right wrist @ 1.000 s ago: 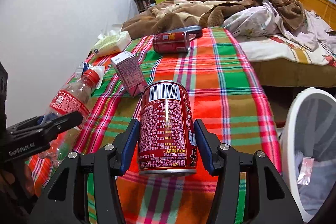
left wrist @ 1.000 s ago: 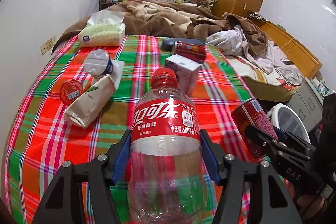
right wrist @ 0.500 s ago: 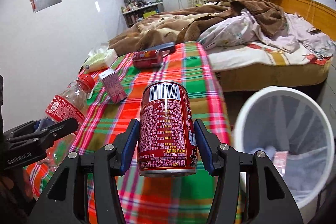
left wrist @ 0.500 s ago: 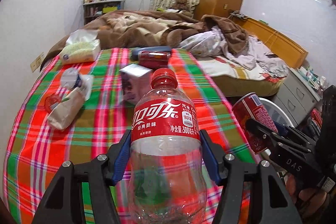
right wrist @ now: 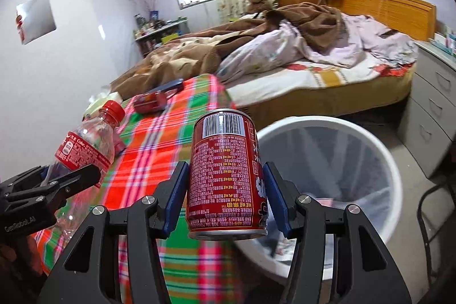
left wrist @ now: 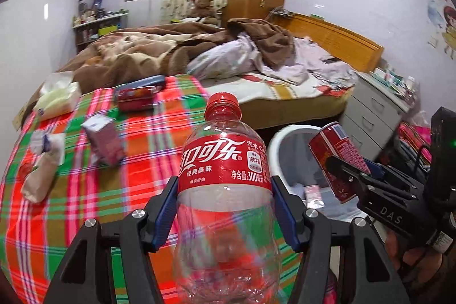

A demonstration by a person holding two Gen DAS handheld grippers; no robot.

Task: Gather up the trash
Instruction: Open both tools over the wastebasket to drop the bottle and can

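I am pinching an empty Coca-Cola bottle [left wrist: 225, 190] in my left gripper [left wrist: 225, 207]; its base is running off the bottom of the frame. My right gripper [right wrist: 226, 195] is clamping a red drink can [right wrist: 226, 175], which is hiding the near rim of the white trash bin [right wrist: 382, 158] just beyond it to the right. Scraps inside the bin are too blurred to name. Ahead and left of both grippers, a carton [left wrist: 104, 138] and another can [left wrist: 136, 99] are lying smeared on the plaid cloth [left wrist: 85, 190].
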